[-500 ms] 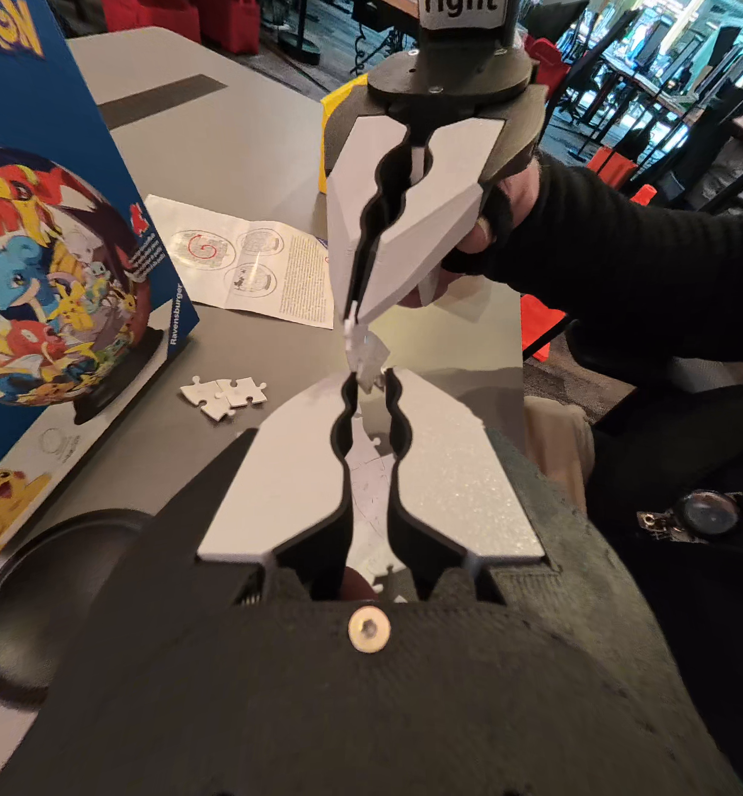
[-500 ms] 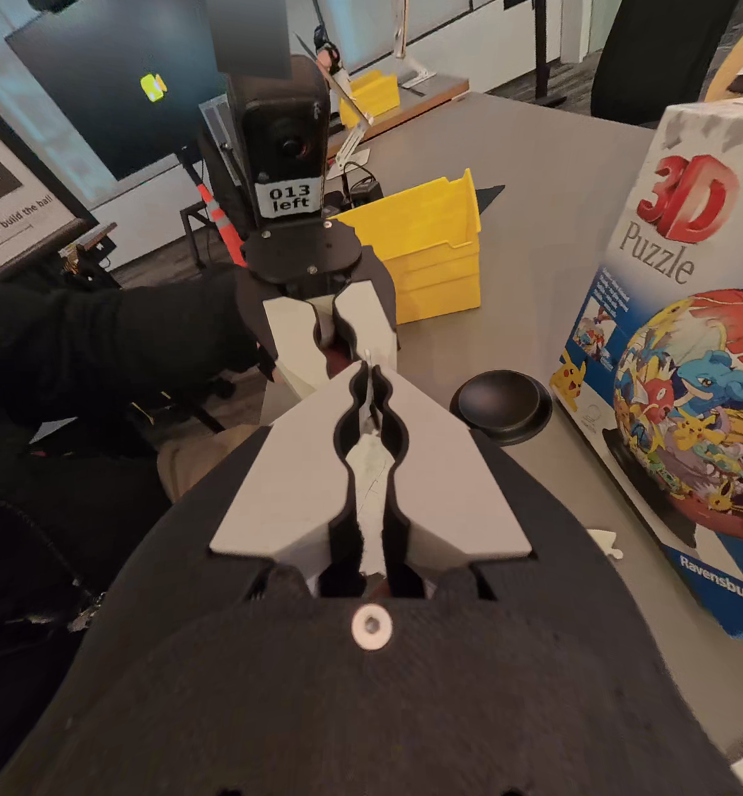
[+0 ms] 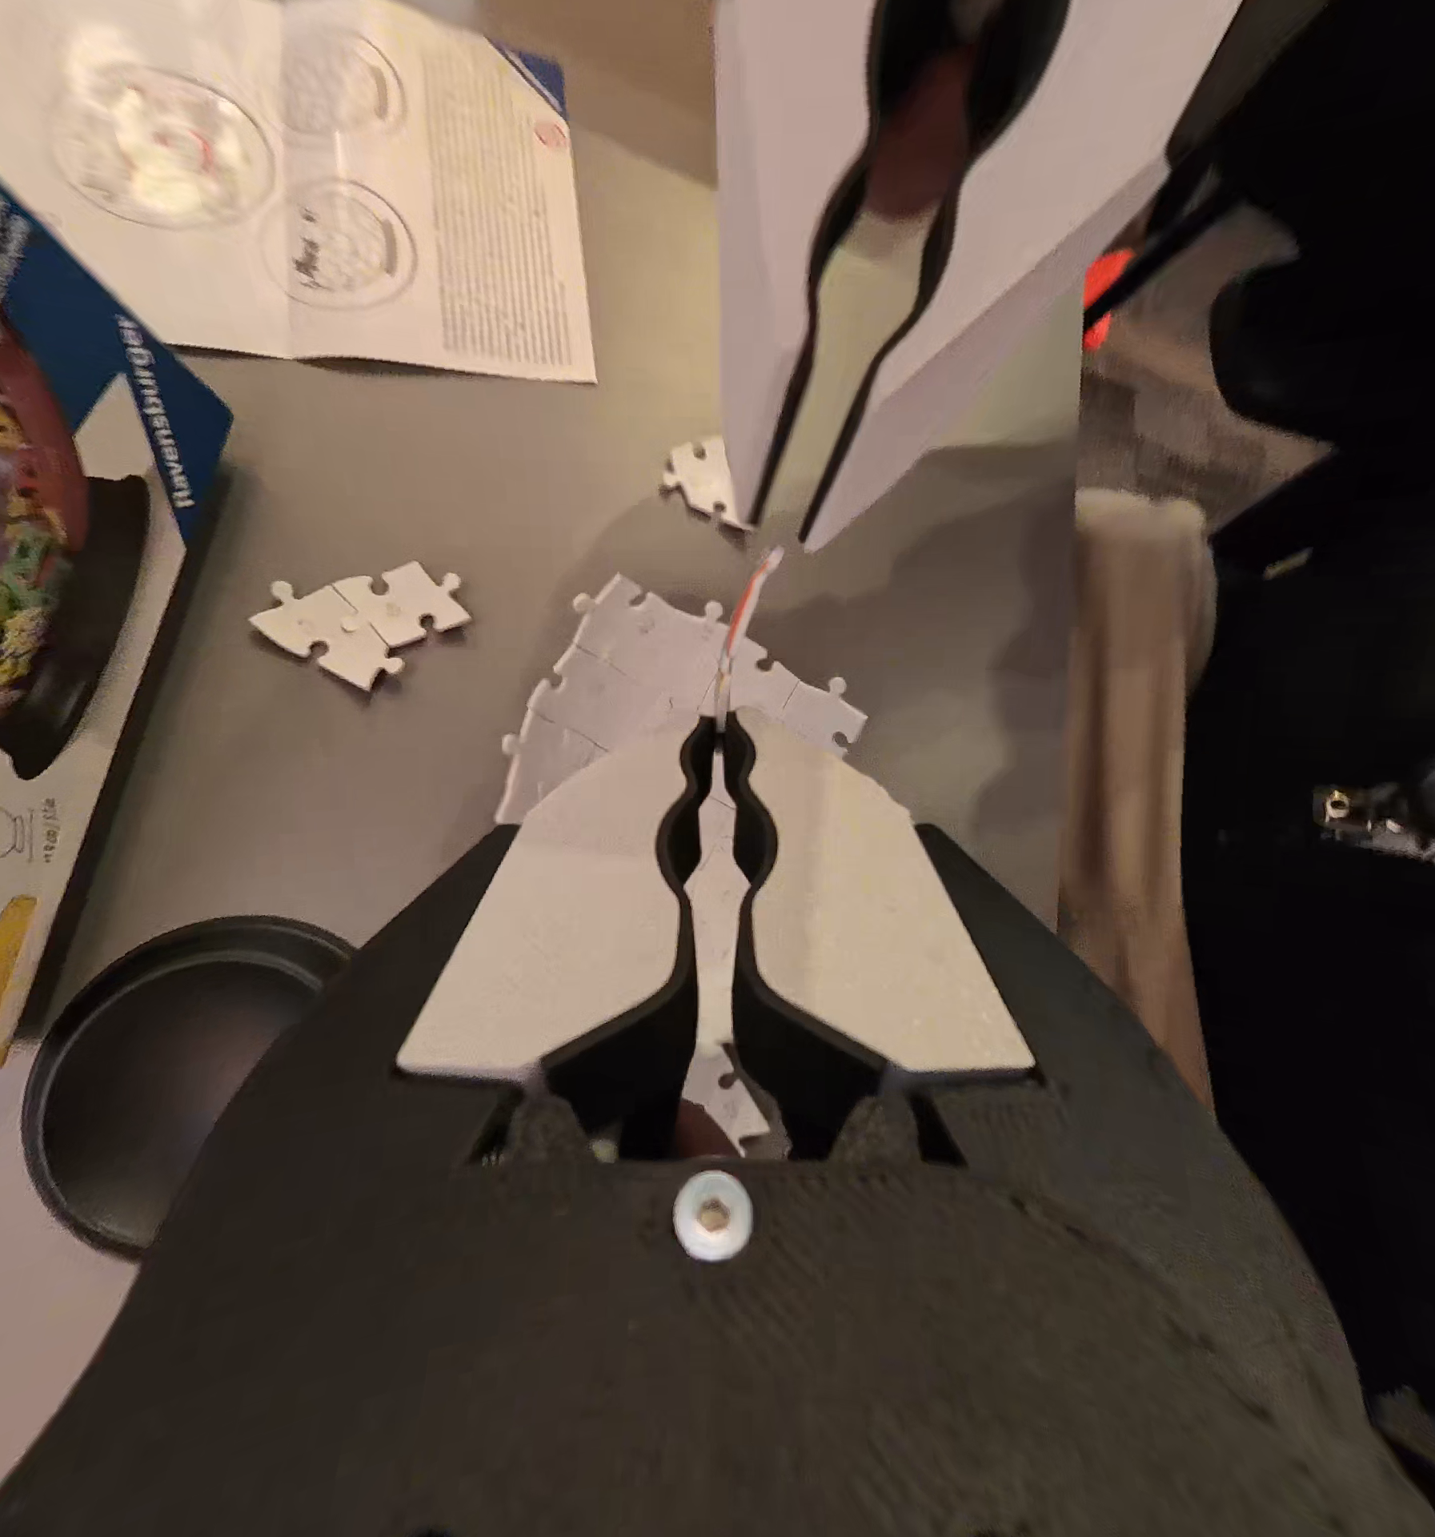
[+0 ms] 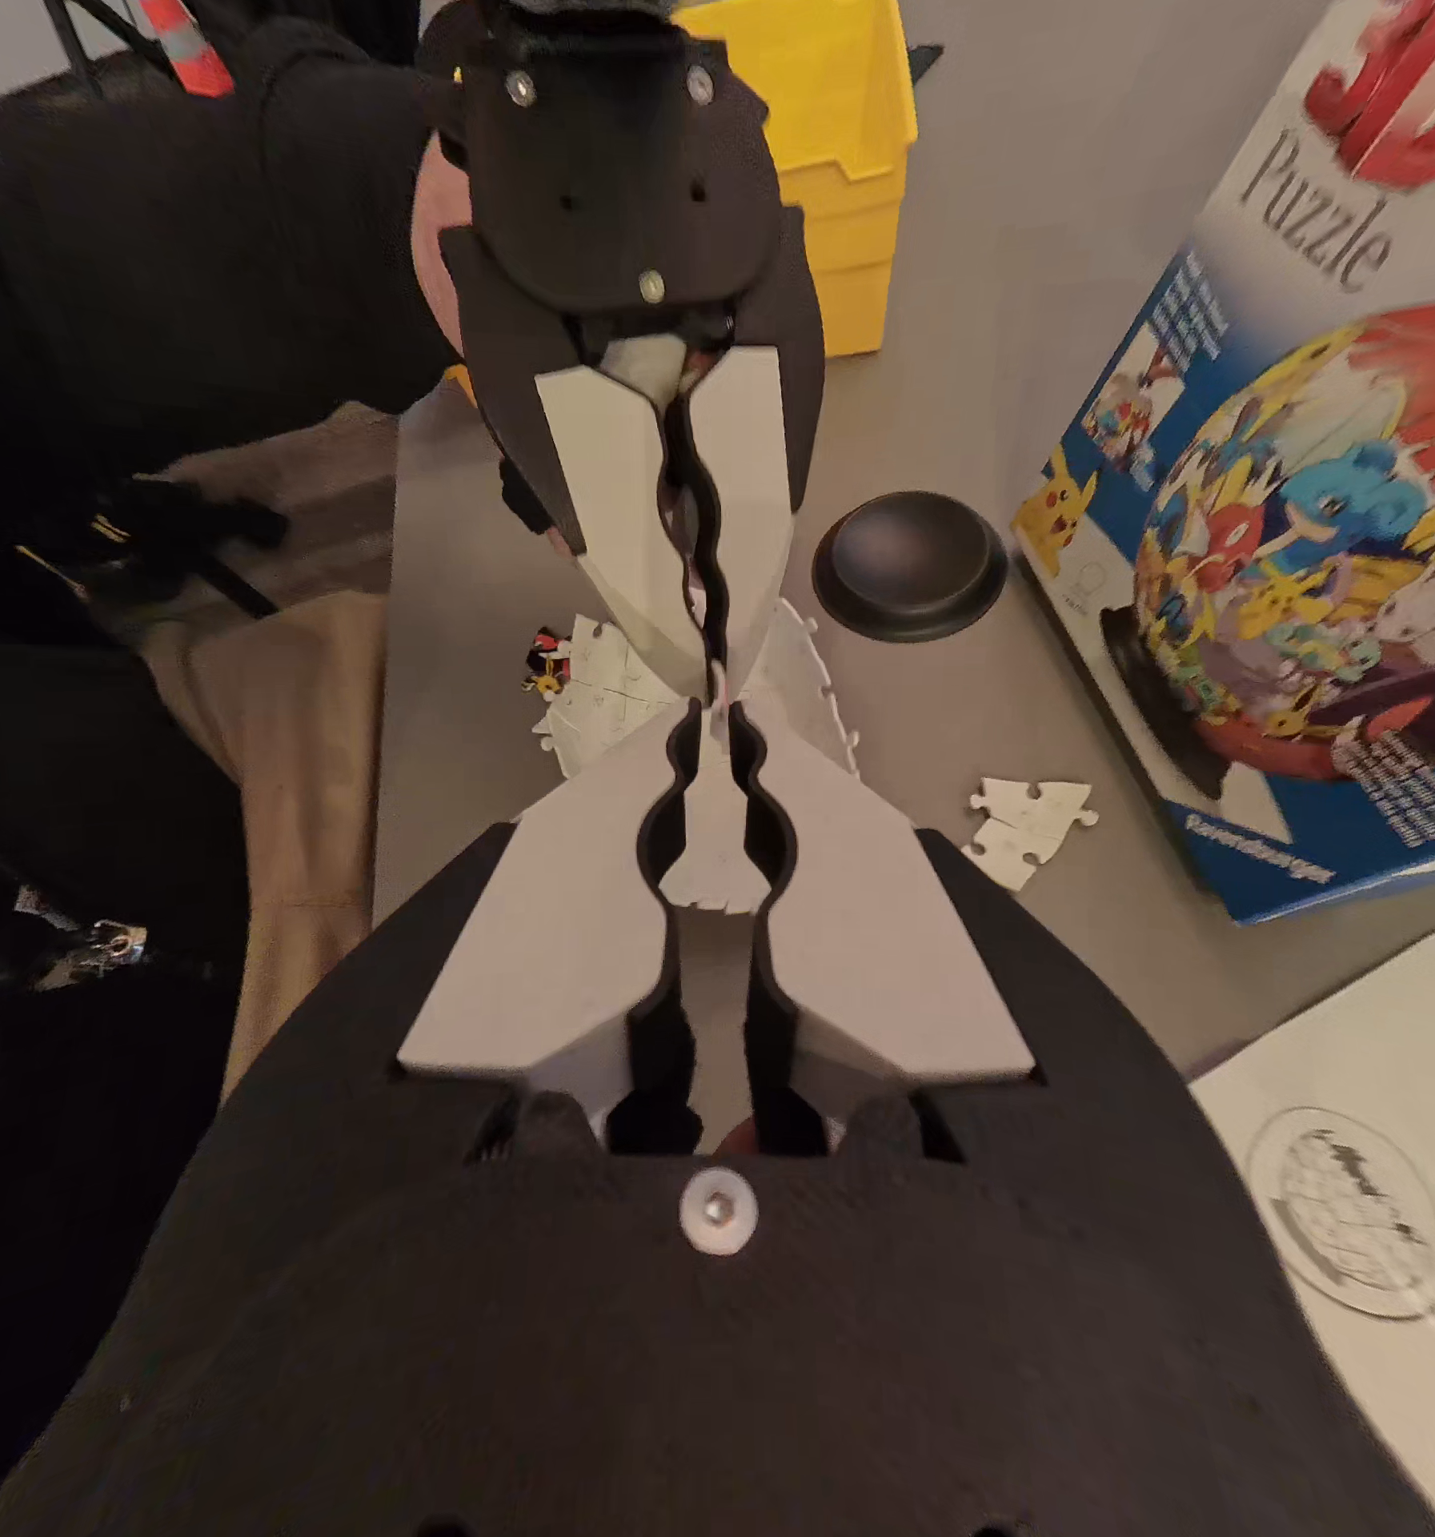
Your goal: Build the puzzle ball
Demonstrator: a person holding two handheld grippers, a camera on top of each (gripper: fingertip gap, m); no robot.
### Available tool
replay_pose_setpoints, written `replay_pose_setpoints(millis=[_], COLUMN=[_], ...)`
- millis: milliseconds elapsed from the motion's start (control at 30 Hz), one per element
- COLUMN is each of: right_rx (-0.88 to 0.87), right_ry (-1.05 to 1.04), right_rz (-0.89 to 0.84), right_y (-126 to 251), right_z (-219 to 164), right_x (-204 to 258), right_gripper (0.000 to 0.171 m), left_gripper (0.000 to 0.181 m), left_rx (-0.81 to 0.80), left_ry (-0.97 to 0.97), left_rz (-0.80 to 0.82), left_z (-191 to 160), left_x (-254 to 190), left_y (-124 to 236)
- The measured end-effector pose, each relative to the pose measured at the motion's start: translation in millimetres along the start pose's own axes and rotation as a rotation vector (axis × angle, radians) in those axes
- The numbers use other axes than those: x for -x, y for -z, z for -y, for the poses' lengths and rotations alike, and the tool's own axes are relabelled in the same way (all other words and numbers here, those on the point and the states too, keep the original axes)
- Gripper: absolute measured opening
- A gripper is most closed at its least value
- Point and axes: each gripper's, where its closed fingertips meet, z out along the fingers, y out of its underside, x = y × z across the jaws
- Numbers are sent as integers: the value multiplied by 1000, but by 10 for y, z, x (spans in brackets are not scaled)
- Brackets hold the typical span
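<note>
Both nearly closed: left claw pinches puzzle piece (right claw, hold unclear) beside lettered box.

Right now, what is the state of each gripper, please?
Left gripper: shut on a puzzle piece, held edge-on.
Right gripper: nearly closed; whether it grips the piece cannot be told.

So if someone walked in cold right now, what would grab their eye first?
Probably the two grippers meeting tip to tip over the table, the left gripper pinching a thin puzzle piece edge-on. Next, the bright puzzle box at the right of the right wrist view, with the black round stand beside it.
</note>
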Motion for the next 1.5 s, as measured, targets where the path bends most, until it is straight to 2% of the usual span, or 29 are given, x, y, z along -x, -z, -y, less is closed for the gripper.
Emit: replay_pose_setpoints(millis=[133, 200, 300, 367, 533, 667, 867, 1133, 1200, 1333, 1433, 1500], right_rx=[106, 116, 141, 123, 116, 98, 74, 38, 25, -10, -34, -27], right_ry=[74, 72, 25, -33, -71, -92, -109, -133, -137, -159, -188, -195], right_rz=[-11, 5, -10, -12, -21, -33, -51, -80, -93, -110, -103, -103], right_y=[-38, -55, -49, -32, 36, 93, 181, 305, 352, 457, 487, 479], right_z=[-90, -115, -198, -240, -380, -407, -404, -397, -387, -380, -391, -416], right_x=[63, 91, 42, 29, 86, 81, 75, 71, 70, 73, 79, 84], right_gripper=[8, 1, 0, 0, 0, 0, 0, 0, 0, 0, 0, 0], left_gripper=[2, 2, 7, 18, 17, 16, 19, 17, 17, 16, 11, 10], left_rx=[77, 101, 138, 265, 533, 599, 614, 463, 380, 184, 168, 155], left_ry=[-74, -100, -114, -115, -183, -195, -158, 4, 13, 109, 49, -16], left_rz=[-5, -9, 11, 65, 188, 249, 240, 255, 307, 316, 341, 281], left_z=[28, 37, -14, -242, -711, -862, -947, -720, -588, -227, -119, -85], left_x=[-70, -92, -84, 9, 78, 87, -100, -158, -86, -31, 34, 3], left_y=[-14, -21, -53, -62, -114, -185, -312, -515, -541, -363, -153, -71])
